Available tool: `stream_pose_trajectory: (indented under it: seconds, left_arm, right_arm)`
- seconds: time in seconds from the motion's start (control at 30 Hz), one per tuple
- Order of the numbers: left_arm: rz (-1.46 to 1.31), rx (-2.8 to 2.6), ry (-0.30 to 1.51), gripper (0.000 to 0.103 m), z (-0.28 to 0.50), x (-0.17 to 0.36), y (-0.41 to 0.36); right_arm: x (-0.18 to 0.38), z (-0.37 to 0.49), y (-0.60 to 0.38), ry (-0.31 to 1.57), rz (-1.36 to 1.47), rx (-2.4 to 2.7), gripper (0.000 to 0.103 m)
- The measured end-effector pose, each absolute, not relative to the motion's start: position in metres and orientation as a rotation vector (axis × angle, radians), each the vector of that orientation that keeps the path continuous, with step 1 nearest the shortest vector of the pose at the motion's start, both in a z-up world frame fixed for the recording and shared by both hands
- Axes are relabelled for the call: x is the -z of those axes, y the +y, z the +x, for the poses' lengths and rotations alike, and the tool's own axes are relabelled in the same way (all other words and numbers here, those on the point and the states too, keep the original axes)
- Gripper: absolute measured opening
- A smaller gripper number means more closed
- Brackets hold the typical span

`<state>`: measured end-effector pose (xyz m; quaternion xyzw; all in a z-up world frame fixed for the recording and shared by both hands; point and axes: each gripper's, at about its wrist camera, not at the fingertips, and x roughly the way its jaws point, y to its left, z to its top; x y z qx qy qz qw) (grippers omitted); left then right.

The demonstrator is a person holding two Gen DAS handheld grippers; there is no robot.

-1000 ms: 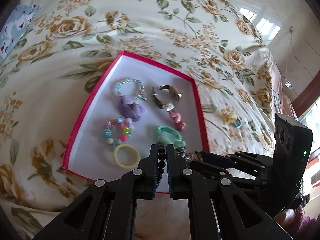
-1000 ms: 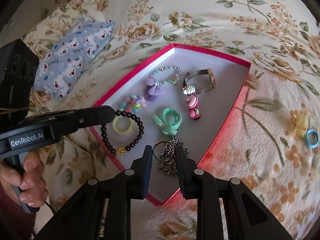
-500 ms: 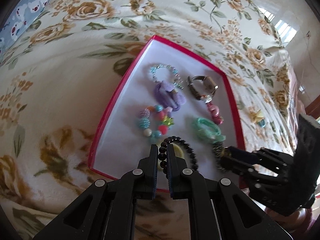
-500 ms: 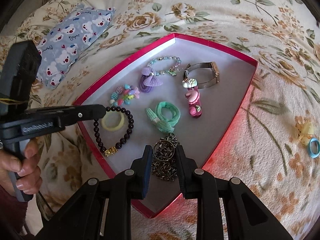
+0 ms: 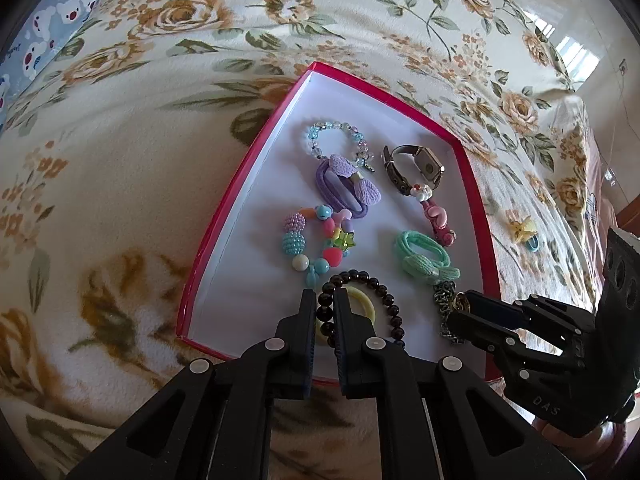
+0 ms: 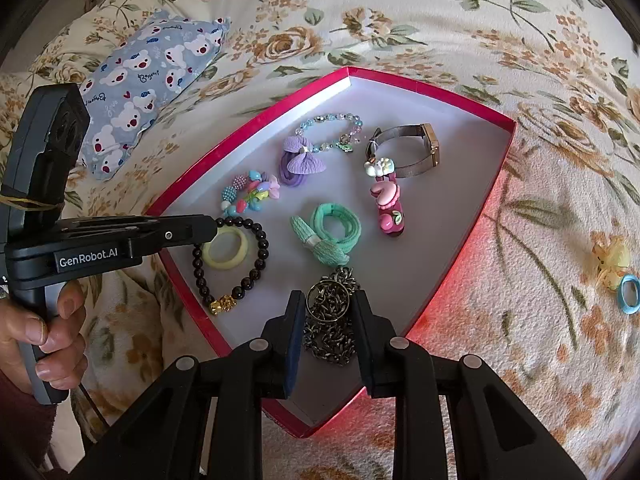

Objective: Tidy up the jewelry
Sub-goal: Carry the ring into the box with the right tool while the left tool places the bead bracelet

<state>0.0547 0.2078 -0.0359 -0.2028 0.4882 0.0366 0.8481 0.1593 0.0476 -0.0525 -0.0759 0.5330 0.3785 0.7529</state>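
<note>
The shallow red-rimmed white cardboard tray (image 6: pixel 472 240) lies beneath both claws. The black round-bead bracelet (image 6: pixel 256 264) is clenched by the left gripper (image 5: pixel 325 312); the dark metal chain (image 6: pixel 330 320) is clasped by the right gripper (image 6: pixel 326 308). Each should be released flat, clear of neighbouring pieces.

Bracelets (image 6: pixel 230 264) three; hair ties (image 6: pixel 332 236) four; watch (image 6: pixel 408 148) one; chain (image 6: pixel 332 320) one.
</note>
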Motion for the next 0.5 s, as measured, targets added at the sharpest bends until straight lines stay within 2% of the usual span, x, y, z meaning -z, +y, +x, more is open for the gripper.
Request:
stream_pose_trajectory:
  seconds: [0.5]
  left_arm:
    - [-0.416,-0.085,1.035,0.015,0.0534,0.0330,0.2047]
  right_arm:
    - [0.0506,0.1594,0.0475,1.168,-0.147,-0.835,0.028]
